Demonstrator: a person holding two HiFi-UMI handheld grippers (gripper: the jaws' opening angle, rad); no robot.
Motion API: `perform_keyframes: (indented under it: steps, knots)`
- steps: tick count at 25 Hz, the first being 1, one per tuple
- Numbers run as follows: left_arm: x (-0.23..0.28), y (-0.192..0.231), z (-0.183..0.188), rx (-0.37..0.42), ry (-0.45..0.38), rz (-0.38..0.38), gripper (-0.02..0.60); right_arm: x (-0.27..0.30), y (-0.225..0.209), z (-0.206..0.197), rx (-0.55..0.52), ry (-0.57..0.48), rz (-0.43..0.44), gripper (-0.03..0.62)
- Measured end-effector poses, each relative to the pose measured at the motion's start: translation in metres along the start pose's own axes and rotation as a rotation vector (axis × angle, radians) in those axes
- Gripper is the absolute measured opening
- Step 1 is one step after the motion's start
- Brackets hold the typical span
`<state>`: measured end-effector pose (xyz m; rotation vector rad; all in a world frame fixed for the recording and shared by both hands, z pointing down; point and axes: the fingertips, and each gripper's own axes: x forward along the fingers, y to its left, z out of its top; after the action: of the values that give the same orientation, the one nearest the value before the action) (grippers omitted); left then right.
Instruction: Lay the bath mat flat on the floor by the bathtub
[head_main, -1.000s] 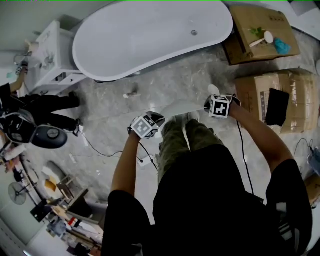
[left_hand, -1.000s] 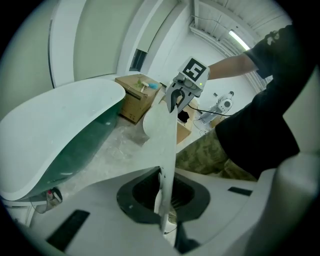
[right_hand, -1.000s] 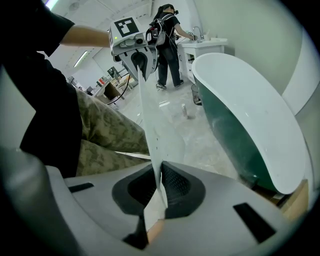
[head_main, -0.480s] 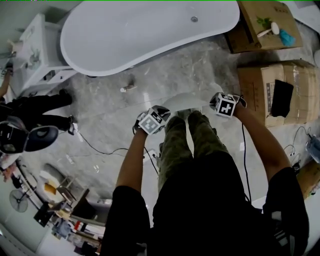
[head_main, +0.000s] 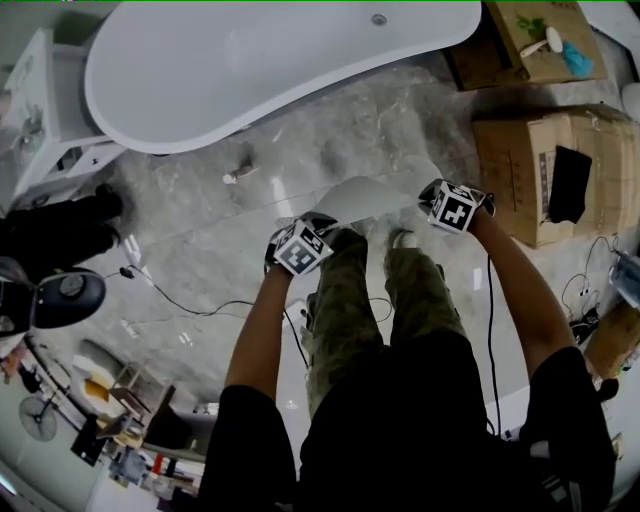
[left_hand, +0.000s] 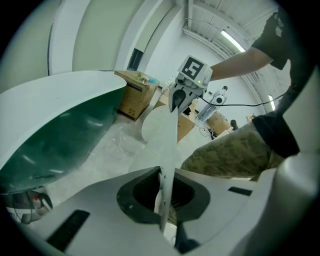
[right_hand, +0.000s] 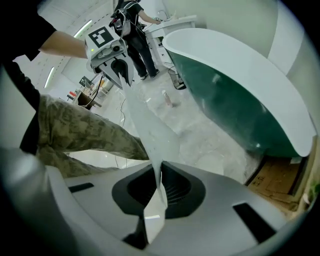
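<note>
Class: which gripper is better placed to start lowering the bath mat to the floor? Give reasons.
Probably left gripper: both grip the bath mat, but the right gripper is beside the cardboard box.

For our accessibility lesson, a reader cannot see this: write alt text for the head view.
From above, a person holds a pale bath mat between the left gripper and right gripper, both shut on it, over the grey floor beside a white bathtub. Cardboard boxes stand at right.

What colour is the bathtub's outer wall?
Dark green, under a white rim. The bathtub shows it best in the right gripper view.
</note>
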<state>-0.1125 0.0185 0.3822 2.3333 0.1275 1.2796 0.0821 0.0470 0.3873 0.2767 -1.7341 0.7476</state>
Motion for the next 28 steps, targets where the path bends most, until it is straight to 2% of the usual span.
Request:
perform_keyframes:
  steps: [5, 10, 16, 21, 25, 28]
  knots:
    - [0.046, 0.012, -0.026, -0.026, 0.019, 0.001, 0.025, 0.052, -0.013, -0.011, 0.028, -0.043, -0.007, 0.032]
    - [0.094, 0.042, -0.052, -0.030, 0.038, 0.022, 0.025, 0.109, -0.028, -0.025, -0.021, -0.036, -0.019, 0.032]
    - [0.149, 0.047, -0.077, -0.015, 0.082, 0.027, 0.025, 0.168, -0.033, -0.056, -0.057, -0.027, -0.009, 0.032]
    - [0.174, 0.066, -0.087, -0.102, 0.104, 0.046, 0.025, 0.202, -0.041, -0.066, -0.062, -0.013, 0.024, 0.032]
    - [0.195, 0.078, -0.111, -0.104, 0.177, 0.038, 0.026, 0.231, -0.046, -0.064, -0.065, -0.015, 0.046, 0.032]
    - [0.210, 0.096, -0.122, -0.127, 0.194, 0.054, 0.026, 0.253, -0.060, -0.060, -0.071, -0.016, 0.063, 0.032]
